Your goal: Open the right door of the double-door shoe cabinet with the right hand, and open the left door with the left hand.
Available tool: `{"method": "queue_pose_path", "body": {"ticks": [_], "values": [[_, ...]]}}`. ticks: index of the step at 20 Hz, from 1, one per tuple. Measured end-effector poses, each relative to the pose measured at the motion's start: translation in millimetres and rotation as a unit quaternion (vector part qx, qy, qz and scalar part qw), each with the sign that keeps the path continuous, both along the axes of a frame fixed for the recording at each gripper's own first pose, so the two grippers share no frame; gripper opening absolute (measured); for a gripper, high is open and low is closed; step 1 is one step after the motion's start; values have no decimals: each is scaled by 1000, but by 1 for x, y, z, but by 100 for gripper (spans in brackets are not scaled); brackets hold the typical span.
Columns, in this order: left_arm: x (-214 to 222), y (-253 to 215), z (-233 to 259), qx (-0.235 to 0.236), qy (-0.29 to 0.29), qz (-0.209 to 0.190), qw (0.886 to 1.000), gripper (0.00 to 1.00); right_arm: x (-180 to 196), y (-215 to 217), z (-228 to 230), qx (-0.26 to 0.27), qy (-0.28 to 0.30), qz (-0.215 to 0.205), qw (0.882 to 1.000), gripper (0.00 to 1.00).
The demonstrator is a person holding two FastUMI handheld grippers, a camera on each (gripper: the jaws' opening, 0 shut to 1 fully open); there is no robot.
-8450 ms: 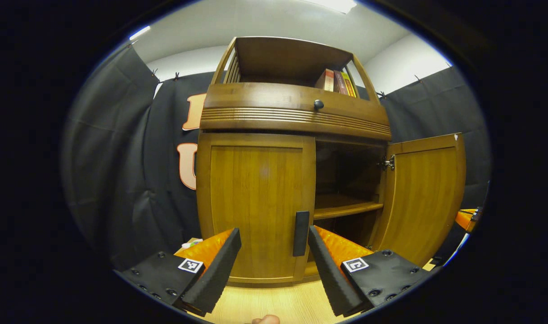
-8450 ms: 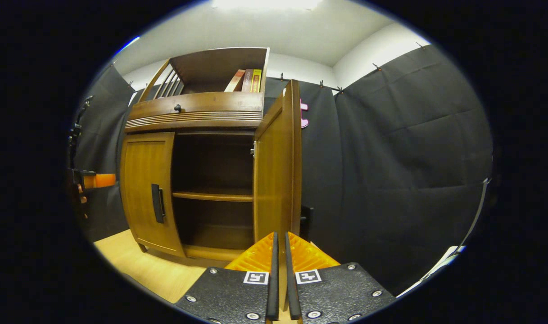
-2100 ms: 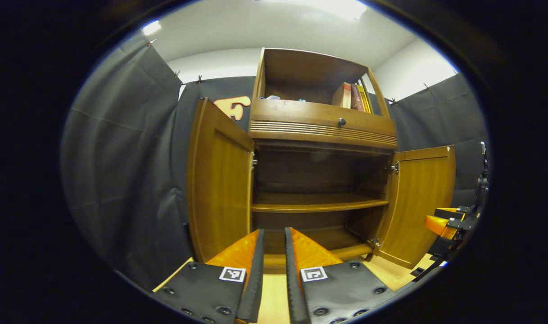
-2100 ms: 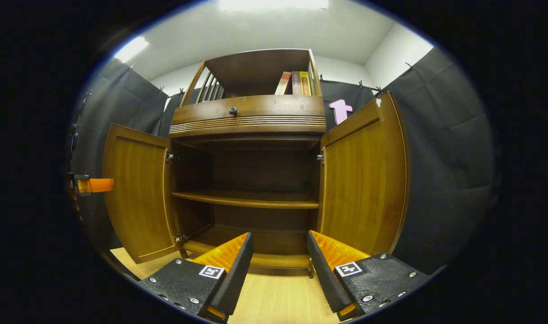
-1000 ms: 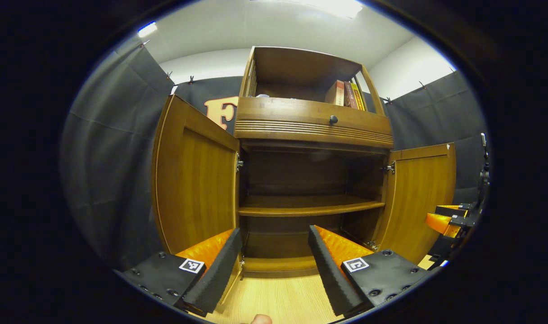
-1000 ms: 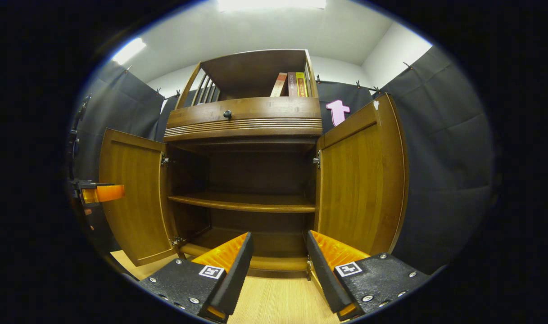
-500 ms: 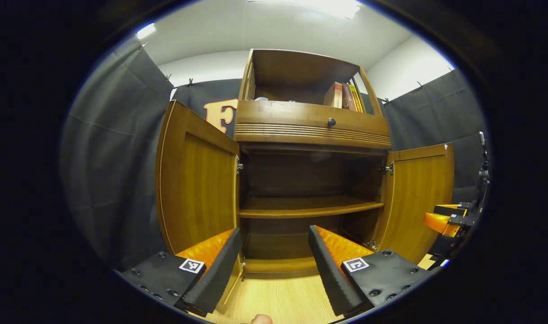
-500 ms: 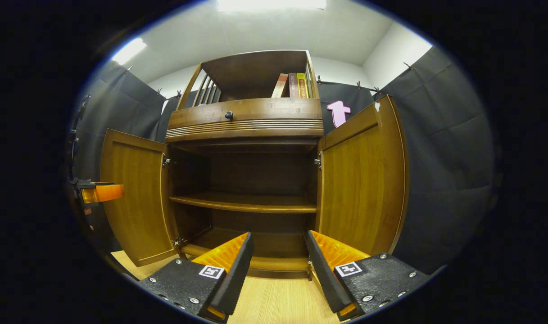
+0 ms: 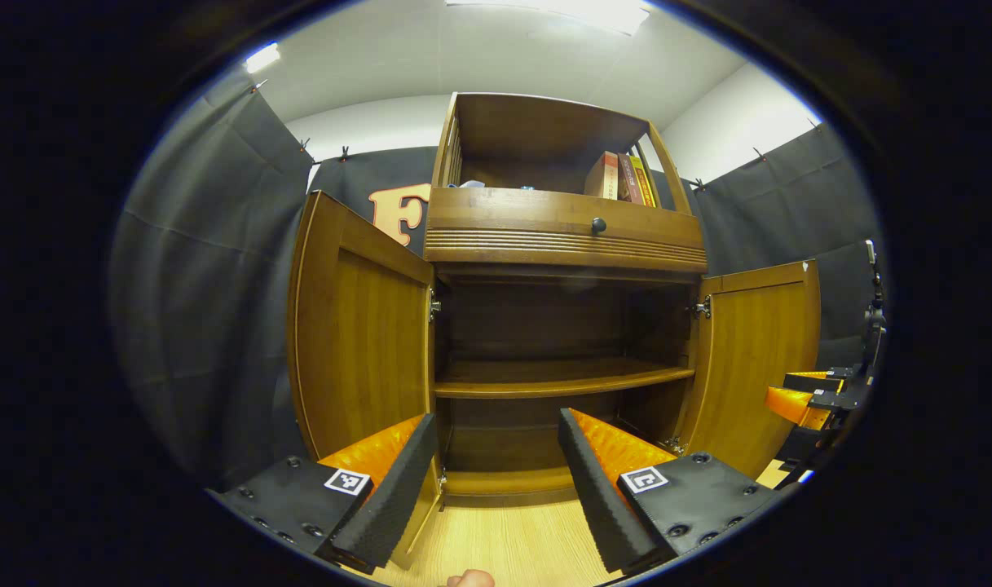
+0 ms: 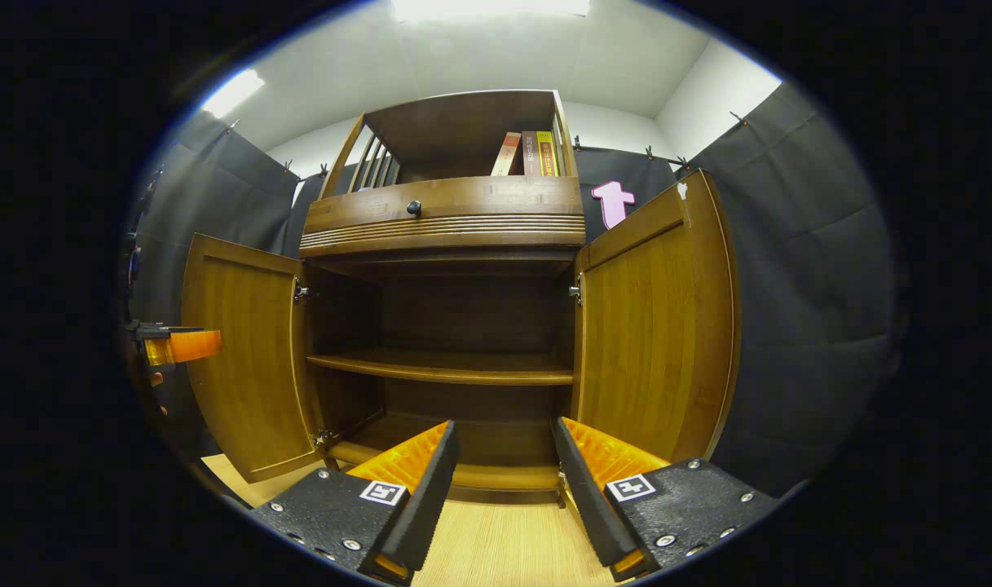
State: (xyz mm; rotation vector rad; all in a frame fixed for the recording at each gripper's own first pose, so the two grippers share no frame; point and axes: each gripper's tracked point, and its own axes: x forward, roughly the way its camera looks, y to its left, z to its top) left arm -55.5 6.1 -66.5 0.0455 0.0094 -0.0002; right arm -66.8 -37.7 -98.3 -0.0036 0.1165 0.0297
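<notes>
Shoe cabinet [image 9: 561, 236], both doors swung open.
Left to right in the left gripper view: left door [image 9: 357, 326] swung outward; left gripper [image 9: 497, 424] held before the bare inner shelf [image 9: 561, 379], fingers wide apart, empty; right door [image 9: 760, 359] swung outward. Right gripper [image 10: 502, 432] likewise spread wide, holding nothing. Books [image 10: 528, 153] up top.

both doors [image 9: 357, 342] swung wide, shelf [image 9: 561, 377] bays reachable
</notes>
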Motion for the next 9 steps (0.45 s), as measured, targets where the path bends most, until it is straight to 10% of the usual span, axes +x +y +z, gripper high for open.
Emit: {"method": "queue_pose_path", "body": {"ticks": [9], "values": [[0, 5, -2, -5, 3, 5, 1000, 96, -1, -2, -1, 1, 1, -2, 1000, 84]]}}
